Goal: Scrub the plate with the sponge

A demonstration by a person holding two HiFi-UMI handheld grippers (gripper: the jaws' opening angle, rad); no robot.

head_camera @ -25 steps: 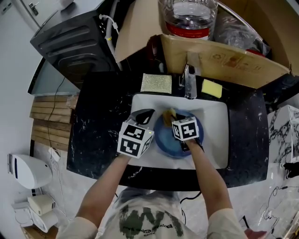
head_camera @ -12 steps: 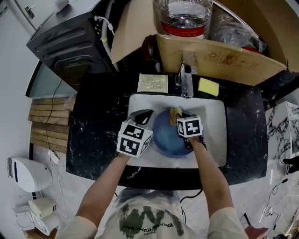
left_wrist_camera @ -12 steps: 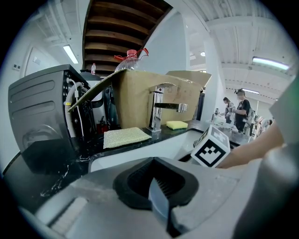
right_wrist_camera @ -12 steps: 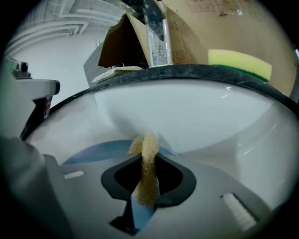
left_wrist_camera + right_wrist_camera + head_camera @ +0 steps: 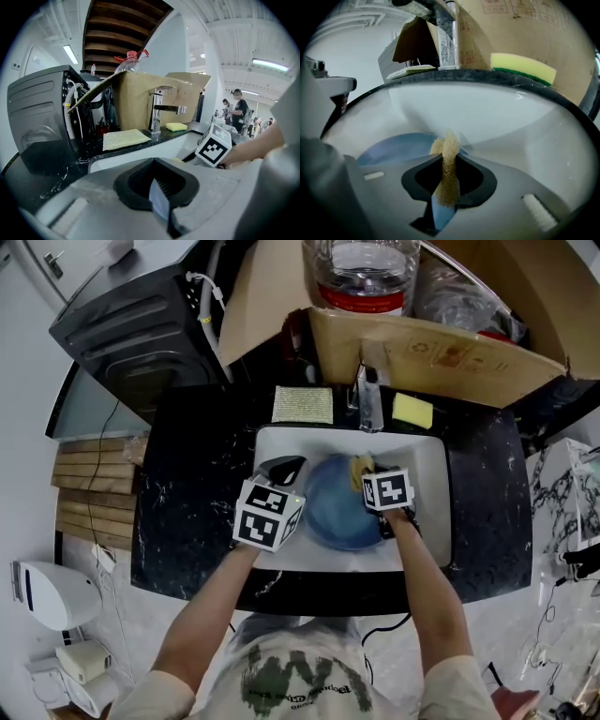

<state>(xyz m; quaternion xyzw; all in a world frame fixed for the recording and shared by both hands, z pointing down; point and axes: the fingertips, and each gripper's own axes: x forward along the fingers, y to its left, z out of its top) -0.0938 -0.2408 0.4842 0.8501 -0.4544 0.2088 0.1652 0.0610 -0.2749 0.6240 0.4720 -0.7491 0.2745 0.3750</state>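
A blue plate (image 5: 337, 507) lies in the white sink (image 5: 427, 521). My left gripper (image 5: 289, 467) is at the plate's upper left rim; in the left gripper view its jaws (image 5: 157, 185) are shut with a thin bluish edge between them. My right gripper (image 5: 367, 472) is over the plate's upper right part, shut on a tan fibrous sponge (image 5: 360, 466). In the right gripper view the sponge (image 5: 449, 154) sticks up out of the shut jaws (image 5: 449, 173), with the plate (image 5: 398, 146) just beyond and to the left. The sponge's contact with the plate is hidden.
A tap (image 5: 368, 399) stands behind the sink. On the black counter lie a yellow-green sponge (image 5: 412, 411) to its right and a scouring cloth (image 5: 303, 405) to its left. A cardboard box (image 5: 441, 357) and a black appliance (image 5: 141, 324) stand behind.
My right gripper has carried the sponge rightward across the plate's upper part, toward its right rim. The left gripper has stayed at the plate's left rim.
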